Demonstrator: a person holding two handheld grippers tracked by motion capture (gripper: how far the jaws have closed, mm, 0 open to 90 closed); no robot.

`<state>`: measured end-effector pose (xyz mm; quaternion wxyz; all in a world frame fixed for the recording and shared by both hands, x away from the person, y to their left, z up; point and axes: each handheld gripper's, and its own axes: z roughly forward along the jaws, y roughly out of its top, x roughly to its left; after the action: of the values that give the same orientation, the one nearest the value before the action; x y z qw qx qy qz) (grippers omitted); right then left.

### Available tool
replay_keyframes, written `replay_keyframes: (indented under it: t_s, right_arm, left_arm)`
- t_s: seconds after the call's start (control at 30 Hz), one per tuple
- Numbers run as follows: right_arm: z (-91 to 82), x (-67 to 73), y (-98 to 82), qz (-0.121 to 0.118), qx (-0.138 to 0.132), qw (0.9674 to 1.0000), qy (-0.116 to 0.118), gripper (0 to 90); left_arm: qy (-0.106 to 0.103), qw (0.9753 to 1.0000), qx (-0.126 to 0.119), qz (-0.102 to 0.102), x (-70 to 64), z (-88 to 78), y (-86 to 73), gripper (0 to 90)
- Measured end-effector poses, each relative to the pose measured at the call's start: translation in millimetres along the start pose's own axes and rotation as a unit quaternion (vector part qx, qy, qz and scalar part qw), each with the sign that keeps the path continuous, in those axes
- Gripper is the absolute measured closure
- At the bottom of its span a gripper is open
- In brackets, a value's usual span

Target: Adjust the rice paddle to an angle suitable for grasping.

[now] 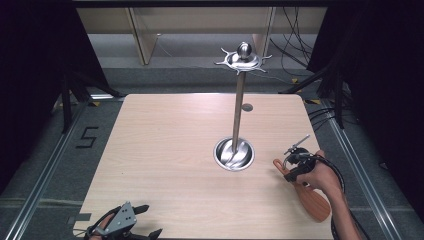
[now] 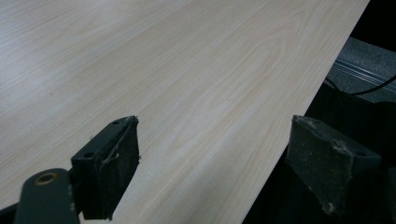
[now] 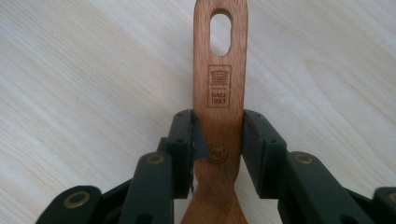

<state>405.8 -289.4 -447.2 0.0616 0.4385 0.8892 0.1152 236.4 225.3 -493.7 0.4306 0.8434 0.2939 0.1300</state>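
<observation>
A wooden spatula [image 1: 307, 194] lies at the table's right front, its blade toward the person and its handle pointing toward the metal stand. My right gripper [image 1: 291, 172] is shut on its handle. In the right gripper view both pads press the sides of the wooden spatula [image 3: 219, 93] handle, below the slotted hanging hole. A steel stand [image 1: 239, 100] with a round dish base [image 1: 234, 154] and a hooked top ring [image 1: 242, 60] rises mid-table. My left gripper [image 1: 145, 220] rests at the front left edge. Its jaws stand wide apart in the left gripper view [image 2: 219, 163], nothing between them.
The light wood table [image 1: 165, 150] has a small round mark [image 1: 247, 107] behind the stand. Black cables trail on the floor at the right and back. A metal rail runs along each side of the table.
</observation>
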Motion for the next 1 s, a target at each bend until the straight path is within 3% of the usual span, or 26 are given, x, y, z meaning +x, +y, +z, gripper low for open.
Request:
replay_keyframes:
  t_s: [0.2, 0.23, 0.27, 0.3, 0.33, 0.37, 0.53, 0.63, 0.8, 0.83, 0.87, 0.9, 0.93, 0.97, 1.0]
  right_arm:
    - [-9.1, 1.2, -3.3, -0.003, -0.03, 0.9995, -0.006, 66.9]
    - [-12.5, 5.0, -4.9, 0.013, -0.044, 0.9989, 0.004, 66.9]
    - [-13.6, 2.3, -5.1, -0.002, -0.052, 0.9987, -0.004, 66.9]
    - [-13.6, 2.3, -5.1, -0.002, -0.052, 0.9987, -0.004, 66.9]
    - [-17.8, 3.2, -6.6, 0.006, -0.063, 0.998, 0.001, 66.9]
    - [-17.8, 3.2, -6.6, 0.006, -0.063, 0.998, 0.001, 66.9]
    - [-32.6, 3.7, -12.1, 0.0, -0.104, 0.9946, 0.0, 66.9]
    - [-38.6, 4.6, -13.4, 0.008, -0.112, 0.9937, 0.002, 66.9]
    - [-52.1, 0.8, -19.8, 0.006, -0.167, 0.986, 0.001, 66.9]
    - [-52.1, 0.8, -19.8, 0.006, -0.167, 0.986, 0.001, 66.9]
    - [-56.7, 1.5, -21.5, 0.017, -0.19, 0.9817, 0.004, 66.9]
    - [-56.7, 1.5, -21.5, 0.017, -0.19, 0.9817, 0.004, 66.9]
    - [-63.0, 2.1, -23.1, 0.018, -0.21, 0.9775, 0.003, 66.9]
    - [-63.0, 2.1, -23.1, 0.018, -0.21, 0.9775, 0.003, 66.9]
    - [-69.7, 4.7, -22.9, 0.024, -0.22, 0.9751, 0.007, 66.9]
  left_arm:
    - [-0.003, 1.0, -0.002, -0.009, -1.6, 0.5, 0.1, 16.3]
    - [-0.001, 1.0, 0.006, 0.002, -0.3, -0.5, 0.3, 16.3]
    - [-0.002, 1.0, 0.005, 0.004, 0.0, -0.7, 0.4, 16.3]
    - [-0.002, 1.0, 0.005, 0.004, 0.0, -0.7, 0.4, 16.3]
    - [-0.003, 1.0, -0.002, -0.009, -1.4, 0.4, 0.1, 16.3]
    - [-0.003, 1.0, -0.002, -0.009, -1.4, 0.4, 0.1, 16.3]
    - [-0.004, 1.0, -0.002, -0.009, -1.7, 0.7, 0.2, 16.3]
    - [-0.001, 1.0, 0.007, 0.002, -0.4, -0.4, 0.3, 16.3]
    - [-0.001, 1.0, 0.005, 0.001, -0.2, -0.5, 0.3, 16.3]
    - [-0.001, 1.0, 0.005, 0.001, -0.2, -0.5, 0.3, 16.3]
    - [-0.003, 0.9999, -0.004, -0.011, -1.7, 0.6, 0.2, 16.3]
    - [-0.003, 0.9999, -0.004, -0.011, -1.7, 0.6, 0.2, 16.3]
    - [-0.002, 0.9999, -0.003, -0.01, -1.6, 0.6, 0.2, 16.3]
    - [-0.003, 0.9999, -0.003, -0.01, -1.8, 0.7, 0.2, 16.3]
    - [0.0, 1.0, 0.006, 0.001, -0.3, -0.3, 0.4, 16.3]
